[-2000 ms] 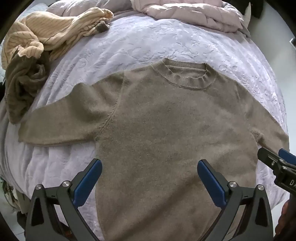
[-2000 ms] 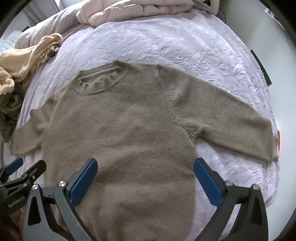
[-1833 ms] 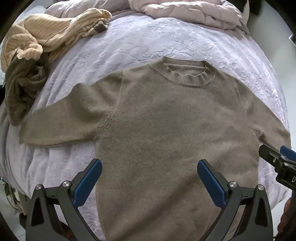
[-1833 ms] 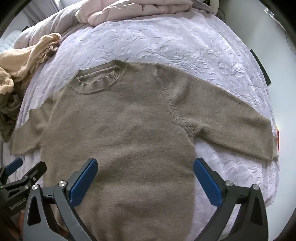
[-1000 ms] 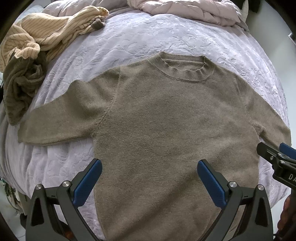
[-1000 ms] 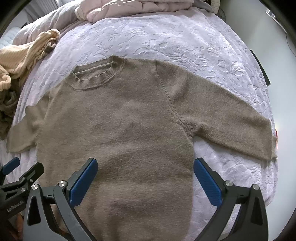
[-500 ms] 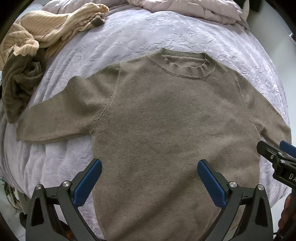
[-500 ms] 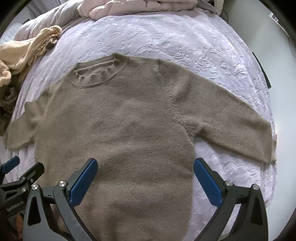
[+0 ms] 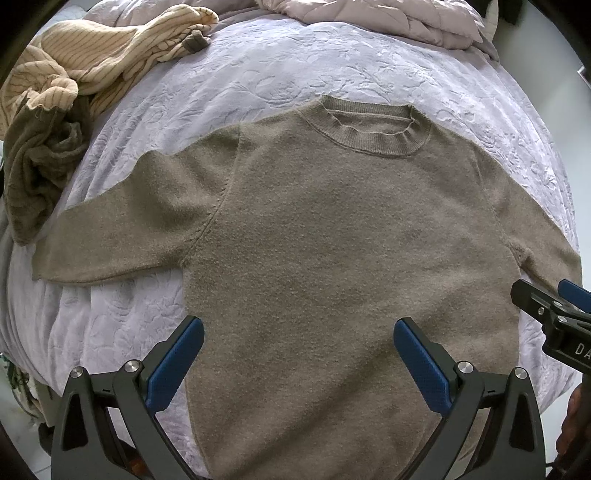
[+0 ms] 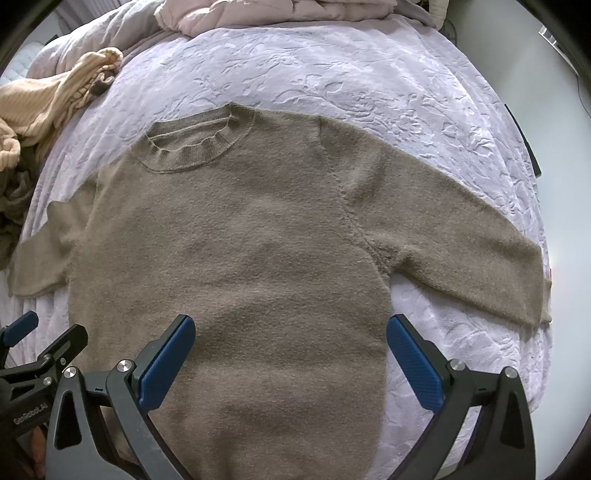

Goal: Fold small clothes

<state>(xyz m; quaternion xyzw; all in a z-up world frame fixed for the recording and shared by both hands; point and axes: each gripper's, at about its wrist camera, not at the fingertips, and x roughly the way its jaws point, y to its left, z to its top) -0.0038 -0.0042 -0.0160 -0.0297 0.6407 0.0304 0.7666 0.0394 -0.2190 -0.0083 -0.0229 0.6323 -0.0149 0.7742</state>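
Note:
A taupe knit sweater (image 9: 332,229) (image 10: 240,251) lies flat and face up on the bed, collar at the far side, both sleeves spread sideways. My left gripper (image 9: 298,354) hovers open over the lower left of its body, blue pads wide apart with nothing between them. My right gripper (image 10: 291,350) hovers open over the lower right of the body. The left sleeve (image 9: 122,225) reaches toward the bed's left edge; the right sleeve (image 10: 461,251) reaches toward the right edge. The sweater's hem is hidden below both views.
A lilac embossed bedspread (image 9: 295,70) (image 10: 351,74) covers the bed. A heap of cream striped and olive clothes (image 9: 66,96) (image 10: 44,110) lies at the far left. A pale pink quilt (image 9: 388,14) is bunched at the head. The floor (image 10: 569,184) drops off at right.
Both grippers have stayed open and shifted only slightly above the sweater; the sweater sits marginally lower in the views than a second ago. Nothing was grasped.

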